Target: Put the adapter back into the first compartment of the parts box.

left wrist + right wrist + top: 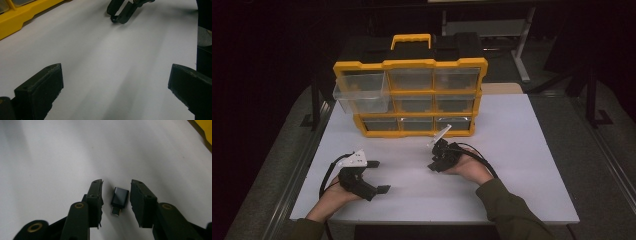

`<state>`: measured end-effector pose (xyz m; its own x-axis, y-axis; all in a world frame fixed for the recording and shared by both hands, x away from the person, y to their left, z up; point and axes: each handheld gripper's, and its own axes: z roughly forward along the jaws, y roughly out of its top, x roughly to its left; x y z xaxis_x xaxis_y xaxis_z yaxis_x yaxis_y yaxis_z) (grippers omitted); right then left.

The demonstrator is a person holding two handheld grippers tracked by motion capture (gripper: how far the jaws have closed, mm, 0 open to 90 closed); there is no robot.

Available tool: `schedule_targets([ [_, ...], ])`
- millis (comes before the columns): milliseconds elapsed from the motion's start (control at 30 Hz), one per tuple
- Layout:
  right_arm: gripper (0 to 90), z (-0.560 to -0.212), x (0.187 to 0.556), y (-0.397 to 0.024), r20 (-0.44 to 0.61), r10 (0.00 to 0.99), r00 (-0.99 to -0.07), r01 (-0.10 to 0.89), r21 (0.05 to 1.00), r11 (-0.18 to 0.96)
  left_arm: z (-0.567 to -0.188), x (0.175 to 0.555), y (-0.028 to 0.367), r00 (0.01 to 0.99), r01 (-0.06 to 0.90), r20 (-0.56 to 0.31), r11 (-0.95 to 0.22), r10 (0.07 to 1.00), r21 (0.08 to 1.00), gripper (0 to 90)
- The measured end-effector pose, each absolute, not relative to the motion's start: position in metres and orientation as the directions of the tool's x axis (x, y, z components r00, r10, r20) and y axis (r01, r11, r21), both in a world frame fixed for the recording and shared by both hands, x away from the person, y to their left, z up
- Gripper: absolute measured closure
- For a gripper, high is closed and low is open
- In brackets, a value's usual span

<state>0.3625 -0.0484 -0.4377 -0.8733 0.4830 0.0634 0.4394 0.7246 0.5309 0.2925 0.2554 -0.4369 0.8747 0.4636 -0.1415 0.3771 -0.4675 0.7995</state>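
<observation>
My right gripper (116, 195) straddles the adapter (120, 197), jaws narrowly apart, its long axis running along them; left gripper (115, 82) wide, idle.

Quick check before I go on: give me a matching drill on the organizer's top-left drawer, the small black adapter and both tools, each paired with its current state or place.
Things:
1. Clear plastic top-left drawer of the yellow organizer case
2. Small black adapter with metal plug
3. Left tool
4. Right tool

States:
A. Wide open over bare white table
B. Pulled out of its slot
C. Lying flat on the table
D. Open, one jaw on each side of the adapter

Pairs: 1-B, 2-C, 3-A, 4-D
</observation>
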Motion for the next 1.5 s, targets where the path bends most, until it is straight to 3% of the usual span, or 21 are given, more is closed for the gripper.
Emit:
schedule_targets([
  [667,74.3,-0.4391,0.3626,-0.0489,0.032,0.485,-0.874,0.430,0.518,0.740,-0.4369,0.2930,0.2549,0.875,0.377,-0.141,-0.468,0.464,0.799,0.0],
  [1500,75.3,-0.4297,0.3651,-0.0540,0.062,0.462,-0.885,0.421,0.531,0.735,-0.4394,0.2923,0.2542,0.875,0.380,-0.142,-0.475,0.463,0.794,0.0],
])
